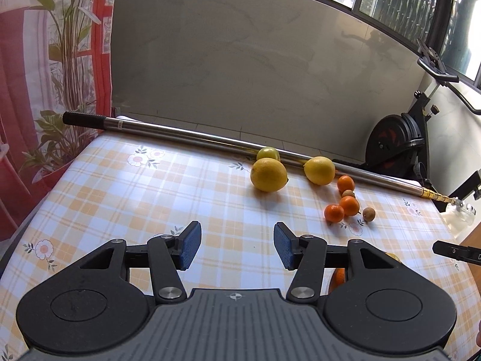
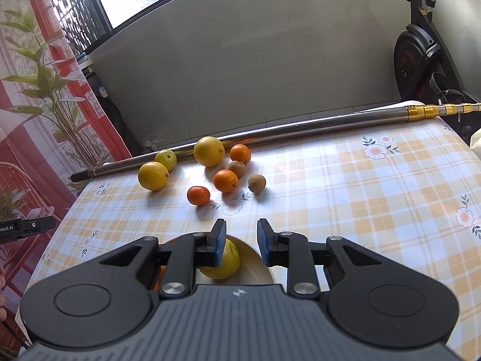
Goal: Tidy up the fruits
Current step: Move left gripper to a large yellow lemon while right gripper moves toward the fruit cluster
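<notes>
Several fruits lie at the table's far side: two big lemons [image 2: 153, 176] [image 2: 209, 151], a small yellow-green fruit [image 2: 166, 159], three small oranges [image 2: 198, 195] [image 2: 225, 180] [image 2: 240, 154] and two brown longans [image 2: 257, 183] [image 2: 237, 168]. The same group shows in the left wrist view, with a lemon [image 1: 268, 174] nearest. My right gripper [image 2: 240, 242] is open above a pale bowl [image 2: 255, 263] holding a yellow fruit [image 2: 224, 263]; an orange shows at its left. My left gripper [image 1: 237, 245] is open and empty over the tablecloth.
A long metal pole [image 2: 300, 126] lies along the table's back edge, touching the far fruits. A grey wall panel stands behind. An exercise bike [image 1: 396, 138] stands at the right. A curtain with plant print hangs at the left.
</notes>
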The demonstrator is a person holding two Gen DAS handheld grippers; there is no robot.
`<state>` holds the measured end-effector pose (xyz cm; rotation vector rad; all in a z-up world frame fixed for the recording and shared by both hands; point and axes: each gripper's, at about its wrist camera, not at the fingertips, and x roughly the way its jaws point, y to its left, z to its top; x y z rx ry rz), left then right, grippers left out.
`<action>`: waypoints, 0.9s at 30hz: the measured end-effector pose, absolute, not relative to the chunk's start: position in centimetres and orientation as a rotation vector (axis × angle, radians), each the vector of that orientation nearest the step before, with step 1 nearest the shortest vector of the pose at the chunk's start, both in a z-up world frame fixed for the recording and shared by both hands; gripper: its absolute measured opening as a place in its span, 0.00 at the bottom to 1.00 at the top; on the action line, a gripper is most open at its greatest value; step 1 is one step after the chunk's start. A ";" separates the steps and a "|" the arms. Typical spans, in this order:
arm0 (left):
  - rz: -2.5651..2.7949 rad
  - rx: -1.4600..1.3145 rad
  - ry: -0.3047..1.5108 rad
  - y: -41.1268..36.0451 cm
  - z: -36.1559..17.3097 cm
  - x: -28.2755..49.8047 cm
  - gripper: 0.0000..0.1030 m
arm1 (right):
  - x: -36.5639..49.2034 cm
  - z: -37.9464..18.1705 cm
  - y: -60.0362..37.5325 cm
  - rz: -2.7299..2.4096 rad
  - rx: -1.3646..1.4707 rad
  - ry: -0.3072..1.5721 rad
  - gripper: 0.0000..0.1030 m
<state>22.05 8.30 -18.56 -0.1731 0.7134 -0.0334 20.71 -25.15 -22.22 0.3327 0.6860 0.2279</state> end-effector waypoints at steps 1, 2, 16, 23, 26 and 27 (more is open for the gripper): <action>-0.030 -0.176 0.712 8.4 -18.5 22.1 0.54 | 20.9 -22.1 -25.3 0.226 0.336 0.683 0.26; -0.029 -0.179 0.711 8.5 -18.3 22.2 0.54 | 21.0 -22.0 -25.4 0.224 0.337 0.681 0.26; -0.026 -0.152 0.684 5.7 -17.4 27.8 0.55 | 23.4 -22.2 -26.4 0.214 0.336 0.666 0.26; -0.017 -0.127 0.619 2.4 -18.8 33.1 0.72 | 24.3 -23.0 -27.8 0.184 0.359 0.674 0.27; -0.035 -0.118 0.654 1.6 -20.5 35.6 0.72 | 24.7 -23.3 -28.3 0.169 0.367 0.685 0.27; -0.034 -0.119 0.672 1.5 -21.1 36.4 0.72 | 24.9 -23.4 -28.5 0.164 0.372 0.688 0.27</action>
